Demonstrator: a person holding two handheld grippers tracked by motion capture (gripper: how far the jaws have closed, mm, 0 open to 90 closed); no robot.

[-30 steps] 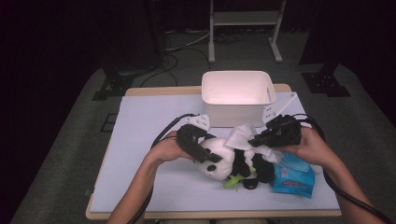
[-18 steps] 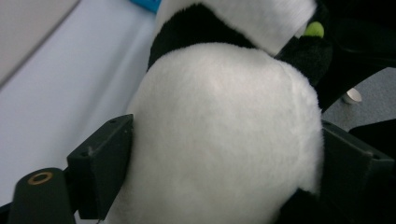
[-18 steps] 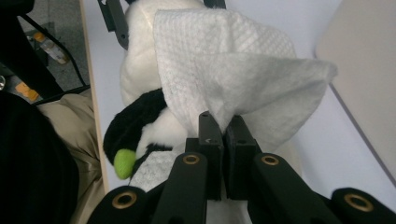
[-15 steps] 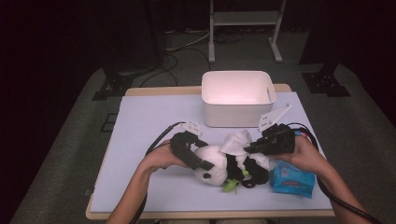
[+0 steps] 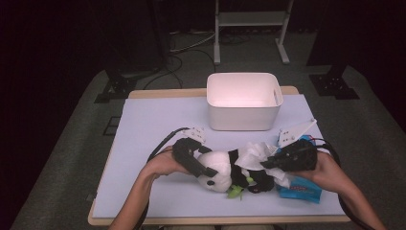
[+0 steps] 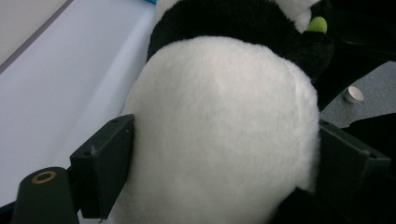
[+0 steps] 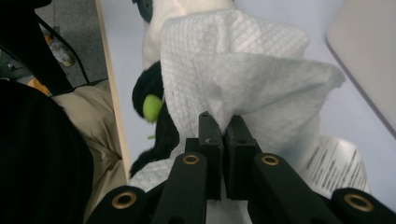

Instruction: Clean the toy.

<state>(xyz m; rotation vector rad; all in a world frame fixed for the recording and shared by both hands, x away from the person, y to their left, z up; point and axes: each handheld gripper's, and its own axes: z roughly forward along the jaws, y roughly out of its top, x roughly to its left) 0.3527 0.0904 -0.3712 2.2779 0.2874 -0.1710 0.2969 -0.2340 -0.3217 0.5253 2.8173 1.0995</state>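
Observation:
A black and white panda plush (image 5: 225,168) lies on its side on the pale blue table top (image 5: 153,129). My left gripper (image 5: 207,171) straddles its white head (image 6: 219,126). Both pads (image 6: 105,168) touch the fur; the jaws opened wide and have just closed in a little onto it. My right gripper (image 5: 266,163) is shut on a crumpled white wipe (image 7: 243,70), which it holds over the panda's black body (image 7: 149,93). A small green piece (image 7: 150,106) sticks out of the plush.
A white bin (image 5: 244,122) stands behind the plush near the table's back edge. Under my right hand lies a blue wipe pack (image 5: 299,190). The table's near wooden edge (image 7: 112,102) runs close beside the panda. Cables trail from both grippers.
Both hands have come down toward the table. The panda now lies lower and flatter on the table top. The right gripper has brought the wipe down against the panda's body.

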